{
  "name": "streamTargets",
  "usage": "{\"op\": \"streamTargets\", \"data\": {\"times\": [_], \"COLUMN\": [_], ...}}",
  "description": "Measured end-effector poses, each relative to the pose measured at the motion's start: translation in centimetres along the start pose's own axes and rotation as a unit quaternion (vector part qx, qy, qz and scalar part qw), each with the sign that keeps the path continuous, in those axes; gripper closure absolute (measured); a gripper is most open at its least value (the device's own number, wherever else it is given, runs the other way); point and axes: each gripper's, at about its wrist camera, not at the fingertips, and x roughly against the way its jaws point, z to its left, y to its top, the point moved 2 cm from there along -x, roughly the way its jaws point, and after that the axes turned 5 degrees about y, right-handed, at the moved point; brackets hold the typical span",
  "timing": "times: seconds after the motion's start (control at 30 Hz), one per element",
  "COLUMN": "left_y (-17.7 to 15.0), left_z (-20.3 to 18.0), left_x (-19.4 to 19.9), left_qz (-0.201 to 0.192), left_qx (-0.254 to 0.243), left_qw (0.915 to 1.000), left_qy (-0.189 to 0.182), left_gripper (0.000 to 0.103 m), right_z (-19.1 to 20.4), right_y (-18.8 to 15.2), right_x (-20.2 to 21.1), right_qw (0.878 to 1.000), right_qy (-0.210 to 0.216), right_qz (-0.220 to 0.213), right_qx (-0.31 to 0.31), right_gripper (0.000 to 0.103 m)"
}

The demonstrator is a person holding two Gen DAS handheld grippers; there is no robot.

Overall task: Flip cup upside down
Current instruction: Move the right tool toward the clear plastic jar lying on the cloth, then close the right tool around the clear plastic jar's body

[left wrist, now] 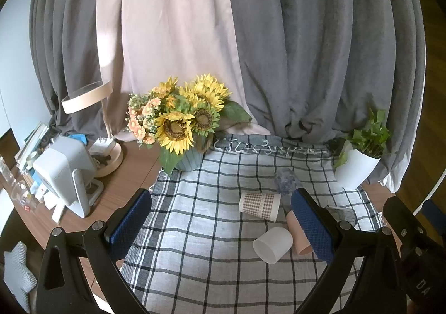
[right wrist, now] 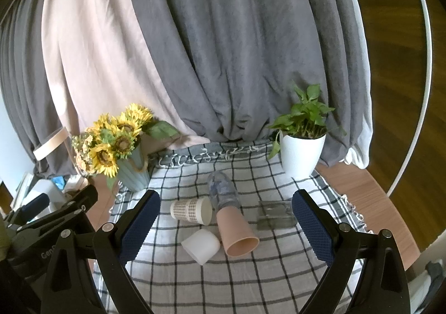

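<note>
Four cups lie on their sides in a loose cluster near the middle of the cloth, none yet turned mouth-down. The frosted white plastic cup [right wrist: 200, 245] is nearest, its mouth facing left and toward the cameras. Just beside it on the right lies the pink tapered plastic cup [right wrist: 237, 233], mouth toward the viewer, its base touching or nearly touching the clear patterned plastic cup [right wrist: 223, 191] that lies behind it. The paper cup with a brown checked band [right wrist: 192, 211] rests on its side to the left, mouth to the right. A clear rectangular glass [right wrist: 274, 215] lies apart on the right. Which cup is to be flipped first cannot be told; the white one looks the easiest reach.

The right gripper [right wrist: 225, 227] hangs above and short of the cluster with its blue-padded fingers spread wide and nothing between them, seemingly framing the cups for an approach. The left gripper [left wrist: 221, 226] is likewise spread and empty, offset to the left.

The cups lie on a grey-and-black checked cloth [right wrist: 251, 286] with a fringed far edge, spread over a wooden table [left wrist: 131, 163]. At the back stand a sunflower bouquet in a ribbed blue-green vase [left wrist: 184, 113] and a leafy plant in a white pot [right wrist: 302, 152]. Grey and pale pink curtains [right wrist: 223, 49] hang behind; a ring-shaped desk lamp [left wrist: 86, 96] and a white device [left wrist: 64, 172] sit at the left.
</note>
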Motion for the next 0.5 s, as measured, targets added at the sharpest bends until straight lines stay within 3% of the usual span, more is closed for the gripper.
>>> {"op": "streamTargets", "data": {"times": [0.23,0.37,0.5], "left_y": [-0.5,-1.3,-1.7], "left_z": [-0.4,-1.2,-1.8], "left_x": [-2.7,-6.2,-9.2], "left_qz": [0.04,0.09,0.115], "left_qx": [0.001,0.003,0.006], "left_qw": [0.9992,0.9959,0.9932], "left_qy": [0.001,0.001,0.016], "left_gripper": [0.001,0.001,0.001], "right_z": [0.0,-0.8,-1.6], "right_y": [-0.2,-0.3,-0.3], "right_x": [-2.0,-4.6,-8.4], "right_qw": [1.0,0.998,0.995], "right_qy": [0.005,0.008,0.018], "right_qz": [0.024,0.059,0.102], "right_qx": [0.004,0.0,-0.003], "right_gripper": [0.007,0.007,0.007]}}
